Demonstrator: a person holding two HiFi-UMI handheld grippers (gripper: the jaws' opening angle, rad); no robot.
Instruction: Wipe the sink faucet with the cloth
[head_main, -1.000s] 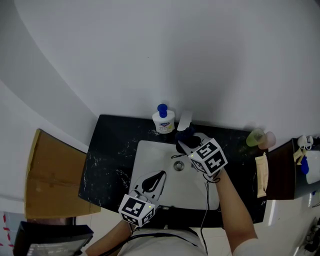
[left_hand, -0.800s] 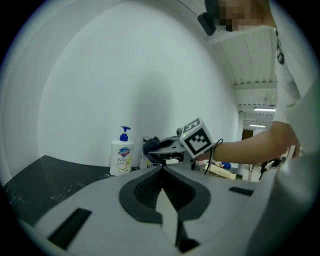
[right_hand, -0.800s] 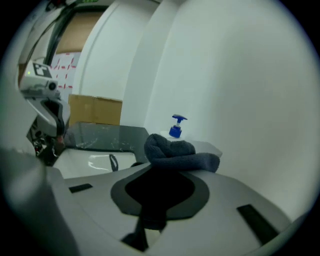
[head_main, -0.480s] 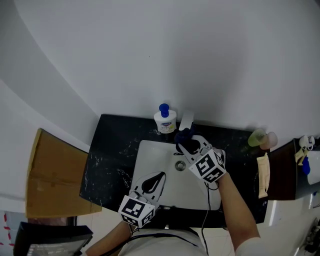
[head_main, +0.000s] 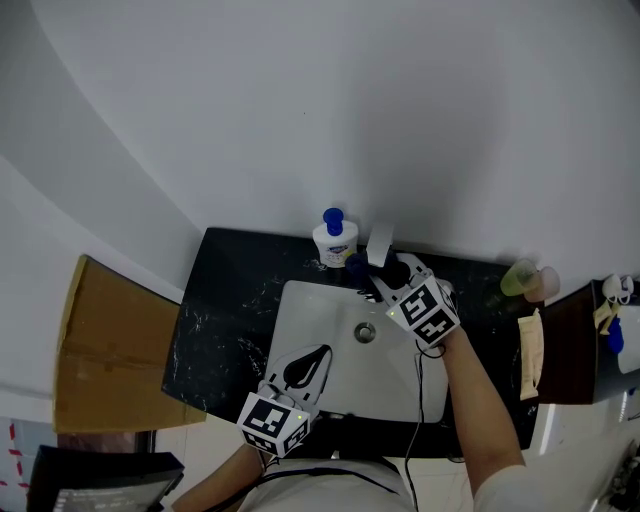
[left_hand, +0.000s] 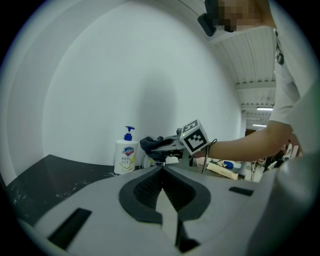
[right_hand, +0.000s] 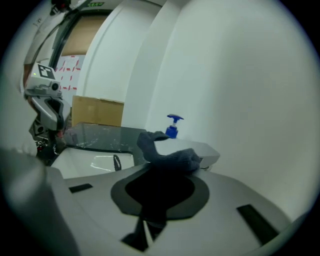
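Jaws, left gripper (left_hand: 162, 167): shut tip to tip, with nothing between them. It is held low over the near edge of the sink (head_main: 300, 320) and points toward the wall.

Jaws, right gripper (right_hand: 167, 172): clamped on the cloth (right_hand: 170, 157), and the tips are buried in the fabric.

Box (head_main: 110, 350): brown cardboard, left of the counter (head_main: 215, 320), cut off in part by the counter edge.

Counter: black with pale veining, set against the white wall.

Sink: white basin let into the counter. The drain (head_main: 365, 332) is visible at mid-basin.

Soap bottle (head_main: 333, 240): white with a blue pump, upright on the back ledge just left of the faucet (head_main: 378, 243).

Cloth: dark blue-grey and bunched. In the right gripper view its long axis runs from the jaws away toward the wall, with a loose tail curling up and left toward the pump. It lies at the near end of the faucet and covers part of it; actual contact cannot be confirmed. In the head view it shows only as a dark patch (head_main: 357, 266).

Faucet: pale block, long axis from the wall out toward the basin, outlet end toward the sink. That end is hidden behind the cloth and gripper.

Right gripper (head_main: 375, 285), head view: reaches in from the right, marker cube uppermost, jaws aimed up and left at the faucet.

Two cups, green (head_main: 515, 277) and pink (head_main: 546, 282): at the far right of the counter, too small to detail.
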